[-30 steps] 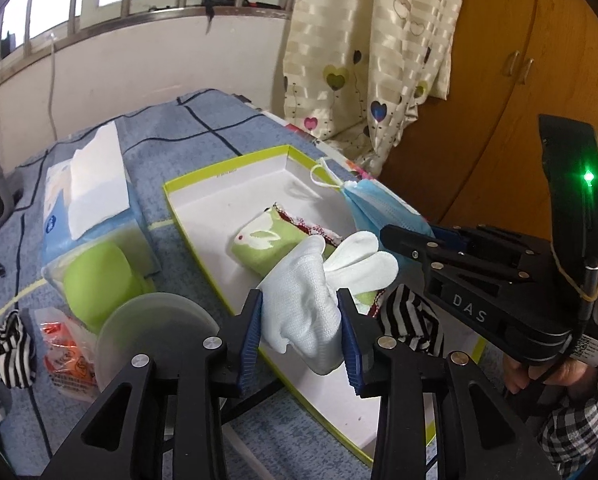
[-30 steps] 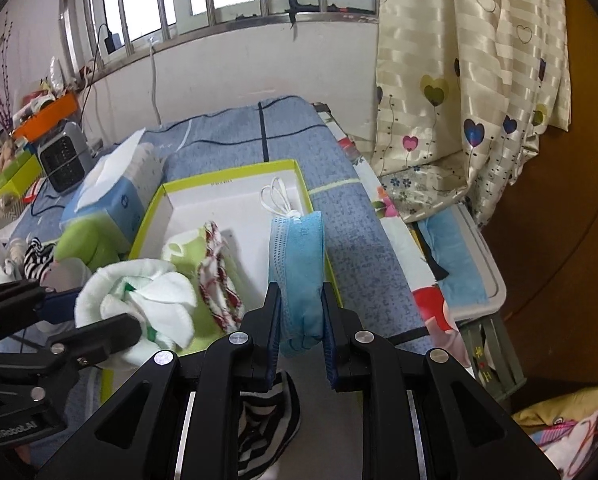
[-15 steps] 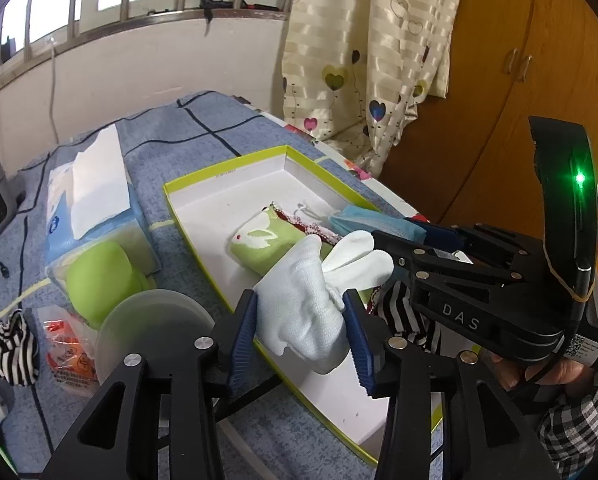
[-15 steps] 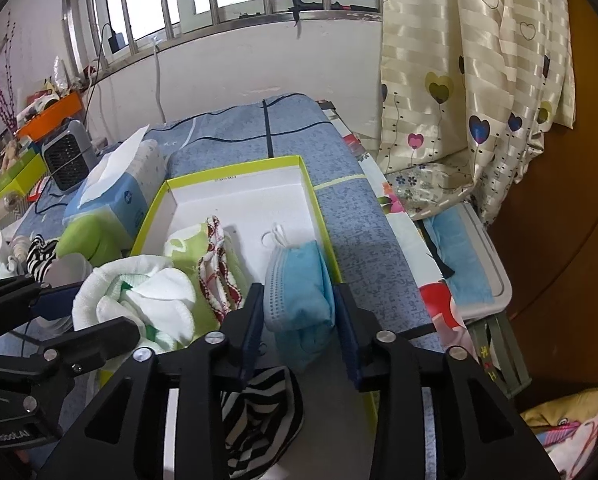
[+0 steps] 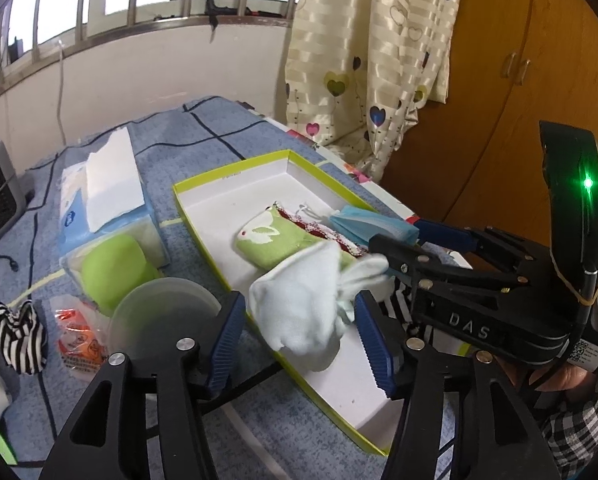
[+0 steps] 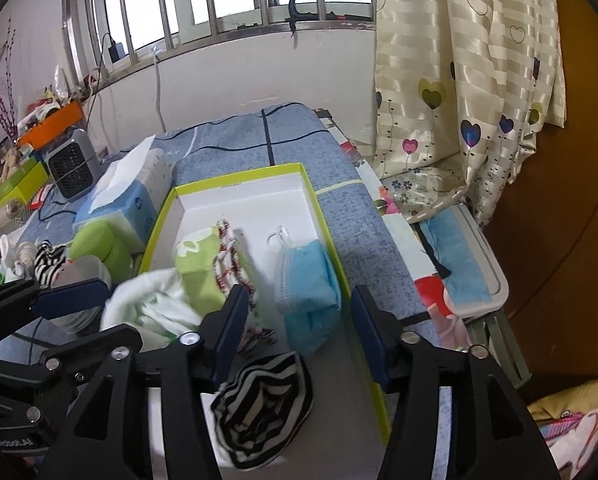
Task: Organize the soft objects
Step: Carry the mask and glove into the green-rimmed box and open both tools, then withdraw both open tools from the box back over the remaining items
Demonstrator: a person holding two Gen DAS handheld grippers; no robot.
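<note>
A white box with a yellow-green rim (image 5: 203, 216) (image 6: 327, 220) lies on the blue cloth. In it lie a green rabbit sock (image 5: 271, 240) (image 6: 197, 264), a red-patterned cloth (image 6: 231, 264), a blue face mask (image 5: 371, 226) (image 6: 309, 284) and a striped sock (image 6: 263, 404). My left gripper (image 5: 299, 344) is open; a blurred white sock (image 5: 307, 304) (image 6: 151, 308) sits loose between its jaws, over the box's near-left edge. My right gripper (image 6: 295, 328) is open, its jaws on either side of the near end of the mask.
A tissue pack (image 5: 103, 200) (image 6: 127, 196), a green cup (image 5: 115, 268), a clear lid (image 5: 163, 316), an orange packet (image 5: 79, 340) and a striped sock (image 5: 17, 332) lie left of the box. A small heater (image 6: 73, 168) stands behind. Curtain (image 6: 459, 80) and wardrobe are at the right.
Both grippers have opened wide. The blue mask was lowered into the box and let go. The white sock has slipped free of the left jaws and sags toward the box.
</note>
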